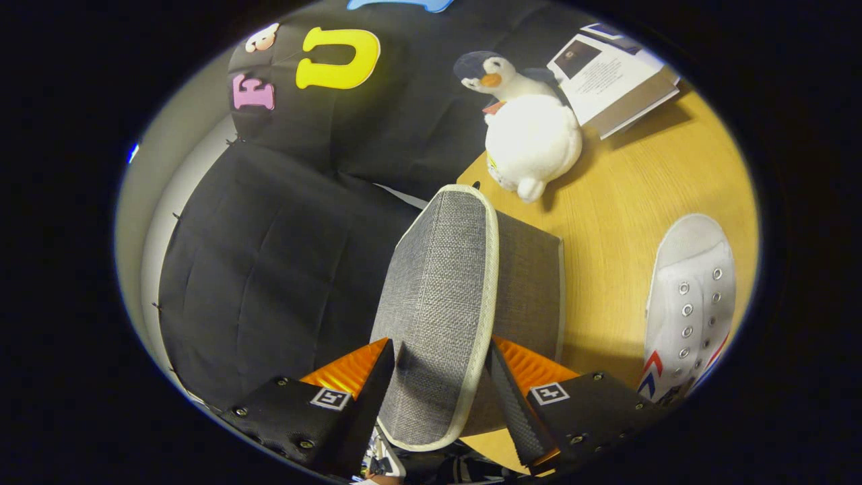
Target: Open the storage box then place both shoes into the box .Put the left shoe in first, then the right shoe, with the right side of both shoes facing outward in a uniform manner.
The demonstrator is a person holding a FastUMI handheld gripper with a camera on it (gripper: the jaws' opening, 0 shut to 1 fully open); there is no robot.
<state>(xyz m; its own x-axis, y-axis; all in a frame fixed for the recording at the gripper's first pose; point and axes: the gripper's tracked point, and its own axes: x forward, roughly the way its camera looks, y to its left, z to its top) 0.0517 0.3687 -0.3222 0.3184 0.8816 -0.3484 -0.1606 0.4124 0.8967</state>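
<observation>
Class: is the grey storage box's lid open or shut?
Open: the lid stands raised on edge above the box, held between the gripper jaws.

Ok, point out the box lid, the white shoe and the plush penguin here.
box lid (441,296): gripper view, grey fabric face, between the fingers.
white shoe (693,296): gripper view, eyelet area.
plush penguin (532,138): gripper view, white belly.

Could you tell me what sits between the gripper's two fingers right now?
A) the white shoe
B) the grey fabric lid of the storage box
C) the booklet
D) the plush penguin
B: the gripper has both fingers pressed on the grey fabric lid, one on each face.
</observation>
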